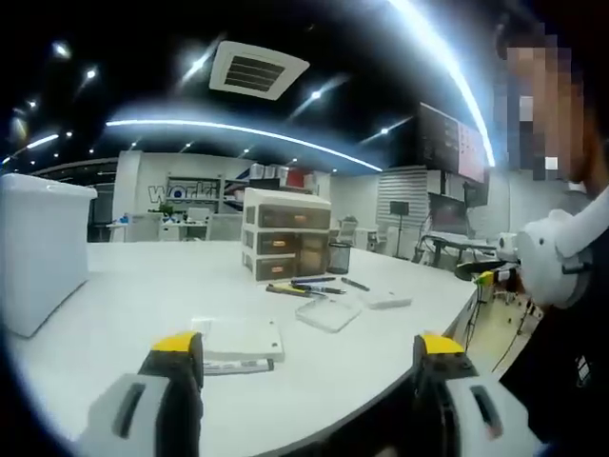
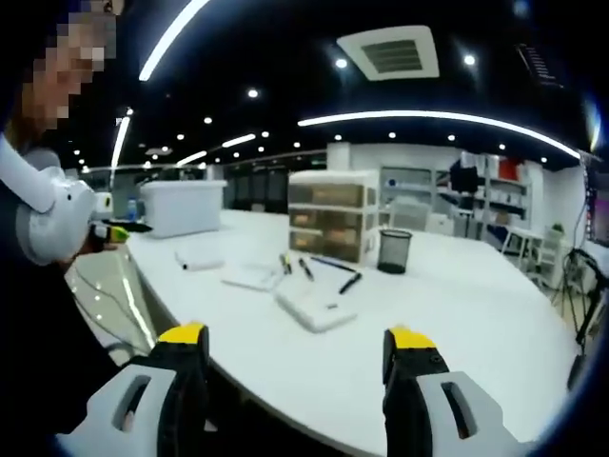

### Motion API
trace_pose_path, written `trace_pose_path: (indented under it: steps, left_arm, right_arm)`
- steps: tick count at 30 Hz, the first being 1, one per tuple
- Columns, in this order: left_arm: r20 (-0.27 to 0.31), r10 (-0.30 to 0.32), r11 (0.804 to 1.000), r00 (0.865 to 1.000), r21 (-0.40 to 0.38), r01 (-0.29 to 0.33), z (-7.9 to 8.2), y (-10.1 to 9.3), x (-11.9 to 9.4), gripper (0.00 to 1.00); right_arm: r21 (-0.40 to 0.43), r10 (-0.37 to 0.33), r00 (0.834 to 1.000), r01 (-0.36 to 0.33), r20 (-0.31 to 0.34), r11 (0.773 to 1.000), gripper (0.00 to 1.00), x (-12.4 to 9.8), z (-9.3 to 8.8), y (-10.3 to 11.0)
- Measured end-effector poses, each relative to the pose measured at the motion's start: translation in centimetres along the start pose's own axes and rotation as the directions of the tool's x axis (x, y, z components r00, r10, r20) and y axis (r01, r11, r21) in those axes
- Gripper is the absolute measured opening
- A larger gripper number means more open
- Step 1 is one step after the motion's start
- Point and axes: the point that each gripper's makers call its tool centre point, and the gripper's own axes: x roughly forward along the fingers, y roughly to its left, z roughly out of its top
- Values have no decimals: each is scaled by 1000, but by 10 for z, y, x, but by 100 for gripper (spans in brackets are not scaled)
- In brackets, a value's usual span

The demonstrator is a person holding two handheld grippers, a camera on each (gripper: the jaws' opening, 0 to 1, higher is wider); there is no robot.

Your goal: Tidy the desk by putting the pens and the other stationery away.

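Left gripper (image 1: 309, 357) and right gripper (image 2: 292, 347): jaws apart, holding nothing, at the desk (image 2: 457, 314) edge. Pens (image 1: 306, 287) lie well ahead beside the drawer unit (image 1: 285, 233) and mesh cup (image 2: 394, 250); count unclear, perhaps four.

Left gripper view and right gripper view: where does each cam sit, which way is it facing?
Left gripper view: rides the left tool, jaws apart, off the desk edge, facing the drawer unit, pens and mesh pen cup; a white-sleeved arm at right.
Right gripper view: rides the right tool, jaws apart, off the same edge, facing the drawer unit, pens and cup; sleeve at left.
Shared: desk, drawer unit, cup, pens, white bin.
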Motion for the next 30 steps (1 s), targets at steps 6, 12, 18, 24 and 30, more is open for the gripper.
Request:
trace_pose_path:
  steps: [6, 12, 18, 24, 30]
  left_arm:
    - [-13, -19, 1000, 1000, 18, 19, 5, -3, 1, 90]
    - [-55, -33, 999, 998, 28, 34, 2, -7, 5, 90]
    - [-52, -43, 999, 998, 25, 44, 8, -10, 6, 90]
    - [-54, -48, 998, 997, 32, 50, 10, -14, 6, 90]
    - [-50, -41, 998, 998, 36, 43, 10, -13, 2, 90]
  right_arm:
    - [-12, 28, 999, -28, -39, 1000, 71, 3, 2, 3]
    - [10, 44, 997, -44, -66, 999, 71, 4, 6, 5]
    - [10, 47, 993, -46, -109, 999, 71, 6, 3, 8]
    - [0, 56, 987, -57, -149, 998, 70, 10, 2, 11]
    - [22, 73, 988, -71, -139, 997, 69, 12, 12, 9]
